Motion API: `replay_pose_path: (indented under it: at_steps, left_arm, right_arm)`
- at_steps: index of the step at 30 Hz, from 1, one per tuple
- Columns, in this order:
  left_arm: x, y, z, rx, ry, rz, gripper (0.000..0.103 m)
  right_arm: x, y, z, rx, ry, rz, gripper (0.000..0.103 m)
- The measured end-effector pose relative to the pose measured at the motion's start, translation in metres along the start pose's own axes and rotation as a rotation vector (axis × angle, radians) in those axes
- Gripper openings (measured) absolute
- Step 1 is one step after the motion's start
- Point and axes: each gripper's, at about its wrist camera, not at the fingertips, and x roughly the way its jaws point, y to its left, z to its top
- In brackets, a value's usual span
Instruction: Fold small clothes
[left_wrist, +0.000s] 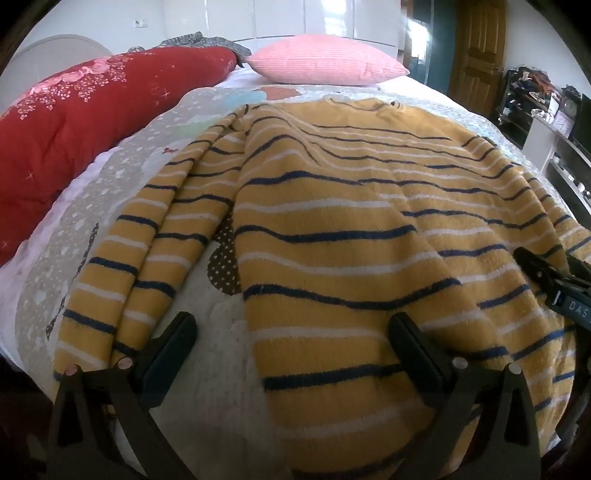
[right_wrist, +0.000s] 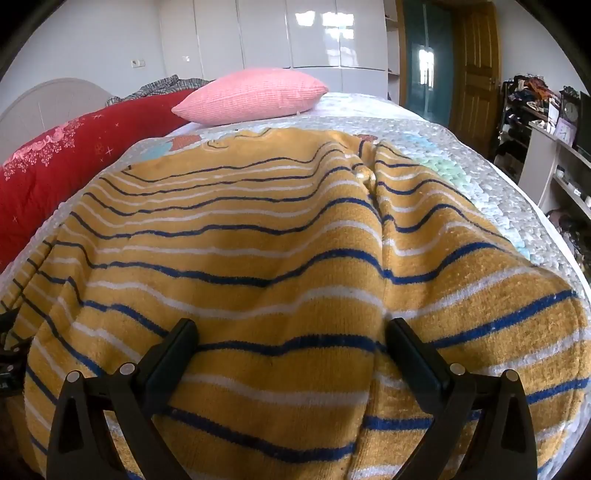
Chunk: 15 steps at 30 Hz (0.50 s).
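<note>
Lying flat on the bed's quilt (left_wrist: 122, 173), striped yellow sweater (left_wrist: 351, 229), collar far, hem near. Left gripper (left_wrist: 291, 325) jaws open, straddling the sweater's near-left edge beside the left sleeve (left_wrist: 147, 236). Right gripper (right_wrist: 291, 332) jaws open over the hem. Red comforter (left_wrist: 74, 122) far left, pink pillow (left_wrist: 325, 59) at far end.

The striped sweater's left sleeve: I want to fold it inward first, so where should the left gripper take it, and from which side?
Take the sleeve near its cuff end, closest to the open left gripper. Come from the near bed edge, low. The sleeve lies doubled beside the sweater body, with quilt showing between, so it can be pinched alone.
</note>
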Motion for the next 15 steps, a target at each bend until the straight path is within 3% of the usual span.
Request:
replay_pose_path:
  at_steps: [15]
  left_arm:
    - [0.0006,-0.0034,-0.0037,0.011,-0.043,0.045,0.103]
  right_arm:
    - [0.0002,0.0,-0.0004,0.001,-0.001,0.0,0.103]
